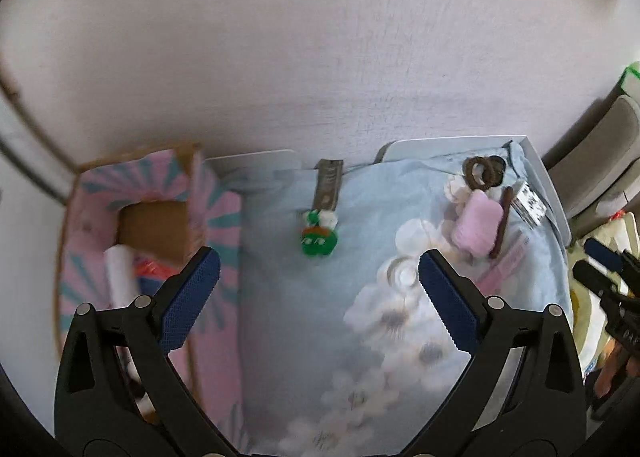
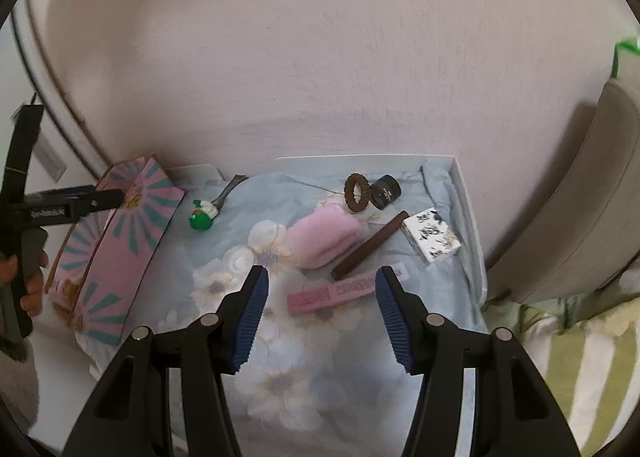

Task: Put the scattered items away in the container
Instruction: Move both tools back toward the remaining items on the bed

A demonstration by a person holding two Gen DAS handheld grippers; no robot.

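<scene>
Left wrist view: the left gripper hangs with its jaws spread wide and nothing between them, above a light blue flowered cloth that covers a white tray. At the cloth's left edge stands the pink box, its top open; a white tube and something red lie inside. Near the far edge, at the middle, lies a green clip with a grey strip behind it. In the far right corner are brown rings, a pink pouch, a brown stick, a printed card and a pink bar. The right gripper shows at the right edge.

Right wrist view: the right gripper hovers half spread and empty, over the pink bar. Beyond it lie the stick, the pouch, one ring, a black jar and the card near the right edge. The clip sits near the far edge just beside the box. A hand holds the left gripper above the box.
</scene>
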